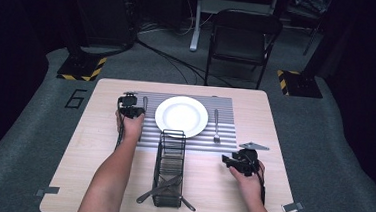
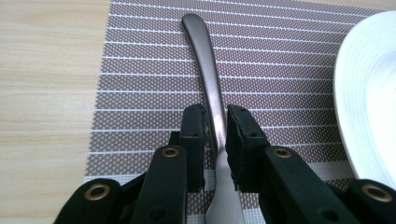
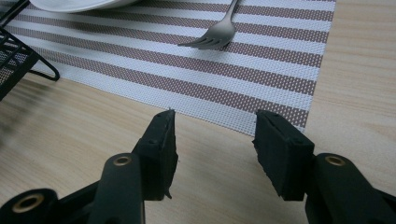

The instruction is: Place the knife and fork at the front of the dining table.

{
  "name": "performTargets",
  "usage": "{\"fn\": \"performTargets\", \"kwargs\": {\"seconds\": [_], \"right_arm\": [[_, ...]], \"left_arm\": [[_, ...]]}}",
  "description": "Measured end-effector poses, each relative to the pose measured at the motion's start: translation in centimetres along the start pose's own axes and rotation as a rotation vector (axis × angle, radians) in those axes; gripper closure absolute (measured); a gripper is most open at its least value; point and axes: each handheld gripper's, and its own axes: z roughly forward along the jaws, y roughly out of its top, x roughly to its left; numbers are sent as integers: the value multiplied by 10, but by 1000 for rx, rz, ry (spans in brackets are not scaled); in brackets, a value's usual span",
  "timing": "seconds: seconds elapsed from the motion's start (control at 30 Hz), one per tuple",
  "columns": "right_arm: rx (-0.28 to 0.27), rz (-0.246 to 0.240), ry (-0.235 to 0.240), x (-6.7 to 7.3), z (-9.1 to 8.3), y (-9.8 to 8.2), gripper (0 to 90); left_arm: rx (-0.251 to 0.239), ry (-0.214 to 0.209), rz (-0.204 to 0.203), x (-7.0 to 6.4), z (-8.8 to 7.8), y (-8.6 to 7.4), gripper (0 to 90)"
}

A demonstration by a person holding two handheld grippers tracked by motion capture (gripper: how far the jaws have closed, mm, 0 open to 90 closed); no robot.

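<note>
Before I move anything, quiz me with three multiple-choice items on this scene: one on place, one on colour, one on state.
1. Where is the fork?
A. In the wire caddy
B. On the mat, right of the plate
C. On the plate

2. What colour is the plate?
A. White
B. Black
C. Blue

3. How does the right gripper stand?
A. Shut on the fork
B. Shut on the plate's rim
C. Open, nothing between its jaws

Key: 1 B, the fork lies on the striped mat beside the plate; 2 A, the plate shows plain white; 3 C, bare table shows between its jaws, short of the mat.
</note>
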Motion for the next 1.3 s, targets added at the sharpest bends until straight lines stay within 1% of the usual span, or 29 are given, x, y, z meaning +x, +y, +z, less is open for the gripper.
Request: {"fn": "performTargets", "kwargs": {"seconds": [0.2, 0.3, 0.4, 0.47, 0.57, 0.63, 0.7, 0.73, 0.83, 0.87, 0.9, 0.93, 0.97, 1.03, 1.13, 1.2, 1.3], "right_arm": [[1, -3, -4, 0, 0, 0, 482], [-2, 1, -7, 0, -1, 1, 482], [-9, 1, -9, -1, -3, 1, 482], [-11, -4, -8, -1, -3, 1, 482], [-1, -10, -19, -2, -3, 0, 481], [-1, 4, -25, -4, -4, -2, 481], [-6, 8, -27, -5, -6, -2, 480], [-9, 11, -30, -5, -6, -2, 480], [-7, 11, -36, -5, -7, -2, 479], [-10, 1, -36, -6, -7, -2, 479], [-9, 2, -37, -6, -7, -2, 478], [-9, 2, -35, -6, -7, -2, 478], [-11, 9, -37, -6, -8, -2, 478], [-20, 10, -37, -6, -9, -1, 477], [-29, 10, -35, -6, -10, 0, 477], [-30, 6, -42, -6, -10, 0, 476], [-30, 3, -38, -4, -10, 0, 475]], "left_arm": [[-6, 0, 2, 9, -11, -3, 723], [-7, -23, -1, 13, -17, -5, 710], [-14, -55, 8, 14, -25, -8, 677], [-18, -82, 34, 13, -31, -10, 666], [-23, -110, 61, 11, -40, -14, 639], [-11, -131, 76, 12, -44, -17, 617], [-4, -146, 83, 12, -47, -20, 587], [-1, -151, 93, 13, -49, -21, 585], [-20, -147, 129, 15, -56, -24, 557], [-24, -152, 128, 15, -60, -26, 550], [-30, -155, 128, 15, -61, -27, 538], [-38, -159, 134, 16, -64, -29, 530], [-38, -161, 142, 16, -66, -31, 524], [-36, -157, 155, 17, -71, -33, 516], [-43, -164, 171, 18, -82, -36, 506], [-57, -177, 179, 18, -90, -39, 500], [-75, -180, 202, 18, -100, -44, 492]]}}
